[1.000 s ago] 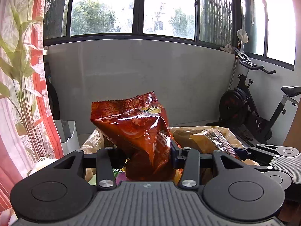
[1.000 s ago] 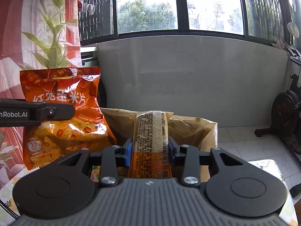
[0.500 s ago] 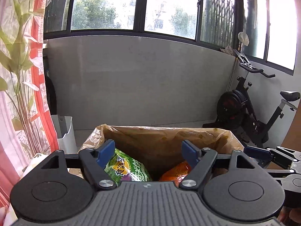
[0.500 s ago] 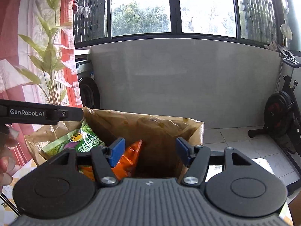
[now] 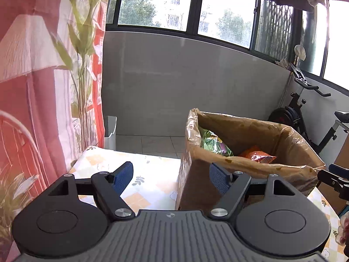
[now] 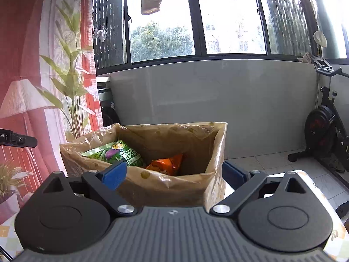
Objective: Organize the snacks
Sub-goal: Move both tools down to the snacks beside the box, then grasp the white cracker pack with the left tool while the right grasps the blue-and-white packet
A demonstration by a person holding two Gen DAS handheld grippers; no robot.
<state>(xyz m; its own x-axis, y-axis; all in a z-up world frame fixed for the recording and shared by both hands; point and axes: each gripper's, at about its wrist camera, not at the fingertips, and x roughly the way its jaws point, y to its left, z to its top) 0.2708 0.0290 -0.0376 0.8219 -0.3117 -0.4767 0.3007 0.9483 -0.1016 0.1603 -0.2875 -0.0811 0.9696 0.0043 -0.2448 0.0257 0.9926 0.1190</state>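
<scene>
Now both grippers [image 5: 171, 175] [image 6: 174, 172] empty, level-ish, near box [image 6: 165, 181].

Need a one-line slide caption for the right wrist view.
Right gripper, jaws opening and empty, faces a brown paper bag holding a green snack pack and an orange snack pack.

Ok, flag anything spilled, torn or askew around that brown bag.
Nothing stands out. The crinkled brown paper bag stands upright on the patterned table; the green snack packet and orange snack packet lie inside, nothing spilled.
</scene>
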